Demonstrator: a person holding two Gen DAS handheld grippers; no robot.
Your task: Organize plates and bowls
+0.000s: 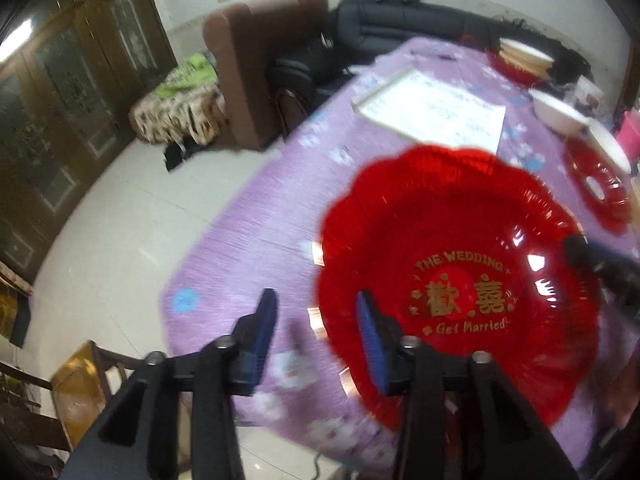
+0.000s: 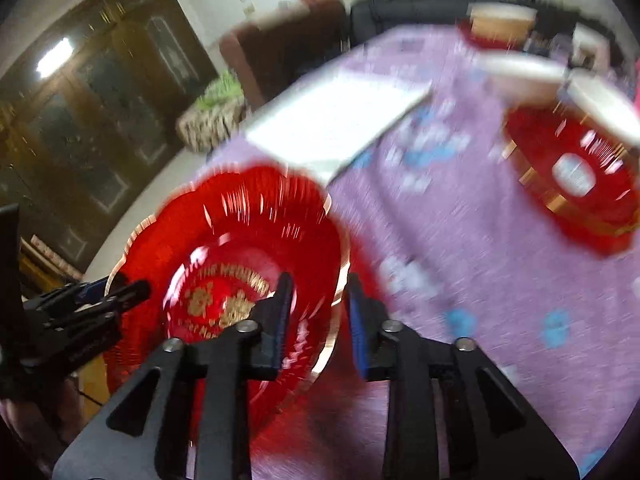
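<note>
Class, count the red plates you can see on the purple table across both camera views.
3: the wedding plate nearest the grippers, a second red plate at the right under a white dish, and a third red plate at the far end under stacked dishes. Others may be hidden.

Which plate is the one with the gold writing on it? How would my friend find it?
Look at the table with the purple flowered cloth. At its near edge, closest to the two grippers, lies the big red plate with a scalloped rim. Only this one shows gold words, "THE WEDDING" and "Get Married", in its middle; the other red plate farther back has a white patch instead.
</note>
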